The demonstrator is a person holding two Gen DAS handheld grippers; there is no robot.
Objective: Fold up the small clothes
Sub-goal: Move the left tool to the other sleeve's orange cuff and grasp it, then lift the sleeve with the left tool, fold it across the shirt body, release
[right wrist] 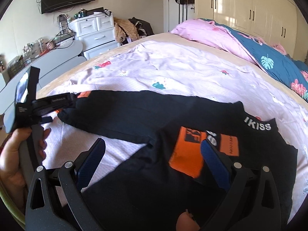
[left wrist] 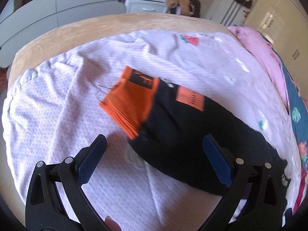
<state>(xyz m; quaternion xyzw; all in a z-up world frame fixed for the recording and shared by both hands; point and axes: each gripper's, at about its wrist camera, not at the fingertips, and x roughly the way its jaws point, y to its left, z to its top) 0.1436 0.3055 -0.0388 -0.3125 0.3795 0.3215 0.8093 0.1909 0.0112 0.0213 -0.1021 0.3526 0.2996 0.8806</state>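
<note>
A small black top with orange cuffs and orange patches lies on a lilac sheet on the bed. In the left wrist view its sleeve (left wrist: pixel 182 127) stretches across, ending in an orange cuff (left wrist: pixel 130 100). My left gripper (left wrist: pixel 154 150) is open just above the sleeve, holding nothing; it also shows in the right wrist view (right wrist: pixel 46 107) by the sleeve end. In the right wrist view the top's body (right wrist: pixel 146 173) lies under my open right gripper (right wrist: pixel 153 154), with an orange cuff (right wrist: pixel 186 157) folded onto the chest and the collar (right wrist: pixel 258 125) at right.
A pink blanket (right wrist: pixel 207 32) and a teal floral quilt (right wrist: pixel 273 61) lie along the far right of the bed. A white drawer unit (right wrist: pixel 96 32) and a grey desk (right wrist: pixel 57 61) stand beyond the bed's edge. White wardrobes (right wrist: pixel 250 5) fill the back right.
</note>
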